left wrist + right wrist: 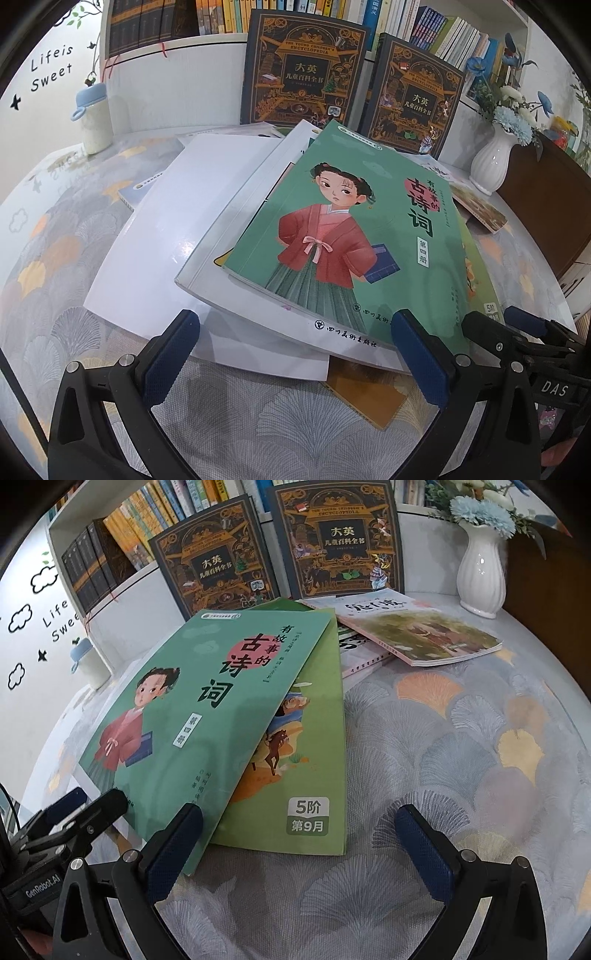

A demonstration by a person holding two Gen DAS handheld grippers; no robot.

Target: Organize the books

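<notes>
My left gripper and right gripper both hover with jaws spread wide, gripping nothing. The green poetry book tops an untidy pile on the patterned tablecloth, overlapping a light-green reader and a white book. Two encyclopedia volumes stand upright behind the pile.

My table has a grey cloth with a fan and ginkgo leaf pattern. Directly on it I see a white vase, a small white bottle, an orange book, perhaps the light green book, and two dark encyclopedias standing upright.
</notes>
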